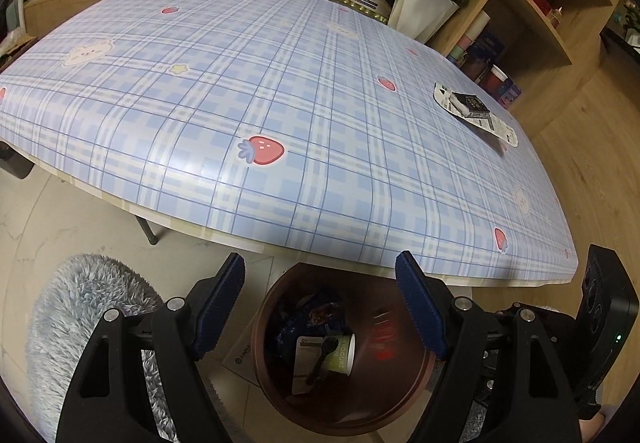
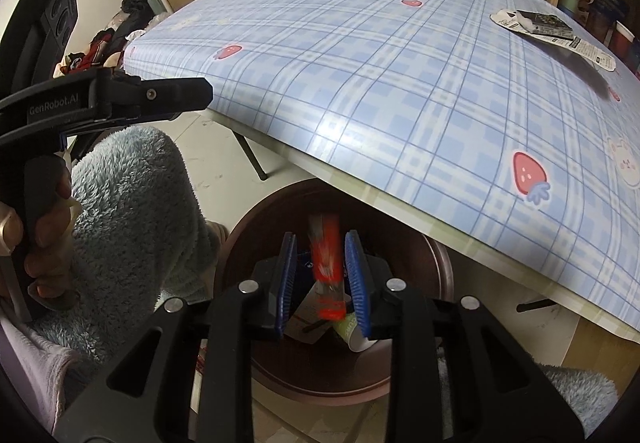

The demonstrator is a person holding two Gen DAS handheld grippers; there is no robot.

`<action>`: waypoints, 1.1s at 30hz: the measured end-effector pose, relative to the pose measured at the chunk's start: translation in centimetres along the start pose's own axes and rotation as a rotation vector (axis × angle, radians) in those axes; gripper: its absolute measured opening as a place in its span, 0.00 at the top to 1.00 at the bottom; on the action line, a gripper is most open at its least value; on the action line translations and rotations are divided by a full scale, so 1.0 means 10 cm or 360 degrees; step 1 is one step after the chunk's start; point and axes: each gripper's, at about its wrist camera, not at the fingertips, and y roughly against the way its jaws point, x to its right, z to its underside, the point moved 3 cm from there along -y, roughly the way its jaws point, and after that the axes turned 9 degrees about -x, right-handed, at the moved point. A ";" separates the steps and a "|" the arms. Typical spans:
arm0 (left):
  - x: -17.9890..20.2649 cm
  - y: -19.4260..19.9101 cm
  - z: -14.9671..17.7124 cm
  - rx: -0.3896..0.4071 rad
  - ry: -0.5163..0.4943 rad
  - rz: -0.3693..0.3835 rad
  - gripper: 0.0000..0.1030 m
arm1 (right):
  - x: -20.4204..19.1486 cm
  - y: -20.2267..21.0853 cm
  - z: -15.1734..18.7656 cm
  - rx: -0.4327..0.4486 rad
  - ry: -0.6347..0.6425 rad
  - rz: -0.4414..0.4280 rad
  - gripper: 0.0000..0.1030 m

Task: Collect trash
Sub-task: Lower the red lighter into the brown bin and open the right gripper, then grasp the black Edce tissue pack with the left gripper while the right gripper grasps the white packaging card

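Left gripper point(image 1: 320, 275): jaws apart, empty, above one brown bin point(image 1: 384, 413) holding one yogurt cup point(image 1: 342, 354). Right gripper point(image 2: 322, 283): jaws apart, one blurred red wrapper point(image 2: 328, 263) between them. One flattened carton point(image 1: 474, 111) on table point(image 1: 280, 83), far right.

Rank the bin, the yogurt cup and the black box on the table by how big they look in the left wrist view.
Largest to smallest:
1. bin
2. black box
3. yogurt cup
The box and cup look close in size, and the cup sits nearer the camera, so their order is unsure.
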 end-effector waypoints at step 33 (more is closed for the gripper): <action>0.11 0.00 -0.01 0.0022 -0.0095 -0.0035 0.26 | 0.37 0.45 -0.03 0.0299 -0.0252 0.0182 0.06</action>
